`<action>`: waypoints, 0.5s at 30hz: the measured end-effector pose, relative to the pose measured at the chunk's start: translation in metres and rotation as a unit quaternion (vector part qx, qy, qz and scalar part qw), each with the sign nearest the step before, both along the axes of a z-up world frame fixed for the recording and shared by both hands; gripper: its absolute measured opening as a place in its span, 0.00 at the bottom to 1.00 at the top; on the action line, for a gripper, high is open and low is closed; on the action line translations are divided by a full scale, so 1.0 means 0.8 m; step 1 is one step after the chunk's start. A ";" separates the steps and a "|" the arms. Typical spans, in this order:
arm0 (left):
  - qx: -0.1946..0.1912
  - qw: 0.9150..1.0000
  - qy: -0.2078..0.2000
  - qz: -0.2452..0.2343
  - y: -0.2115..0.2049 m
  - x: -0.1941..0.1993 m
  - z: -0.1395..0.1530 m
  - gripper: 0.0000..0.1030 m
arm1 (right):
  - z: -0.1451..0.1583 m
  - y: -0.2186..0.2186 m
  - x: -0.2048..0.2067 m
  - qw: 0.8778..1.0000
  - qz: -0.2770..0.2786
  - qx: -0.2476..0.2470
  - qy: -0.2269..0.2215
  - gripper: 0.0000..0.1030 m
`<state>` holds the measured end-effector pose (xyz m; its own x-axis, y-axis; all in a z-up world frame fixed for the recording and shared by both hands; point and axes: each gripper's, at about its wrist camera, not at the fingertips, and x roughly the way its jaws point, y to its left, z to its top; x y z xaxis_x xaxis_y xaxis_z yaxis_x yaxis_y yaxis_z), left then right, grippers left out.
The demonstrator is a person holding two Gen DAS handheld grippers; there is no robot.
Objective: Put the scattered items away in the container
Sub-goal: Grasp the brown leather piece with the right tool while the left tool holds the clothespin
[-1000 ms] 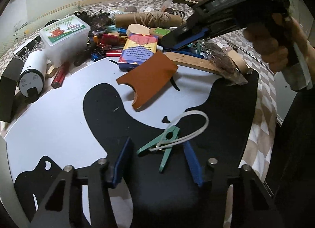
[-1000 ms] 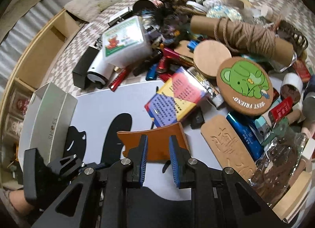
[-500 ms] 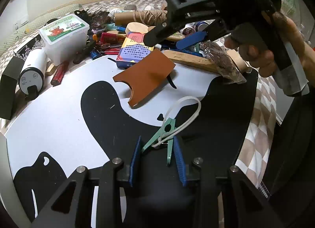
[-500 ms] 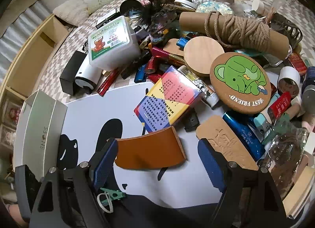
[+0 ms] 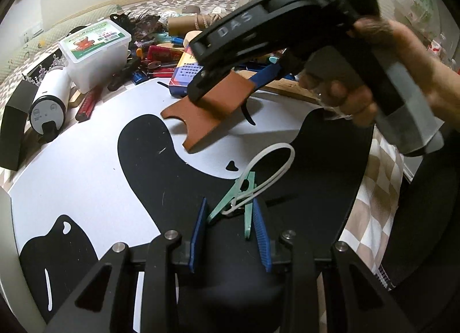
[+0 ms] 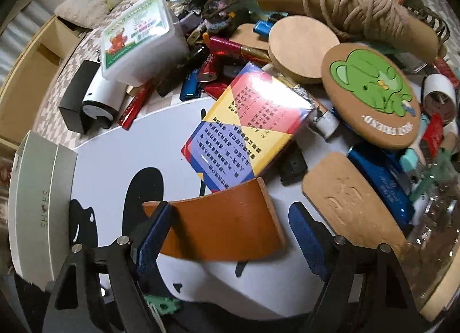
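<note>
Cluttered tabletop lay under both tools. Left fingers were half shut around a green peg. Right fingers stood open around a bent brown leather piece; it might slip out. Grey box waited nearby.

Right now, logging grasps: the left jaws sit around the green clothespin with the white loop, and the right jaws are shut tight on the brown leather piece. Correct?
Partly. The right gripper is open, straddling the brown leather piece, as the right wrist view shows. The left gripper does sit around the green clothespin.
</note>
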<state>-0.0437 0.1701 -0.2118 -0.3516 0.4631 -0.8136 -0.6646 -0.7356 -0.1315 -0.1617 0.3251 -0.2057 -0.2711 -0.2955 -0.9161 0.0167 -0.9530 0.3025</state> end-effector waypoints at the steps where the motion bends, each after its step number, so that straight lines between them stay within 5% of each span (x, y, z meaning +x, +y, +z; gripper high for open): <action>1: 0.000 1.000 0.000 0.000 -0.001 0.001 0.000 0.31 | 0.000 -0.001 -0.001 1.000 0.003 0.001 0.003 0.75; 7: 0.007 1.000 -0.005 0.006 -0.005 -0.001 0.002 0.31 | 0.004 -0.006 0.004 1.000 0.021 -0.023 0.005 0.33; 15: 0.011 1.000 -0.004 0.017 -0.012 0.000 0.009 0.31 | 0.033 -0.016 0.017 0.998 0.035 -0.040 0.028 0.19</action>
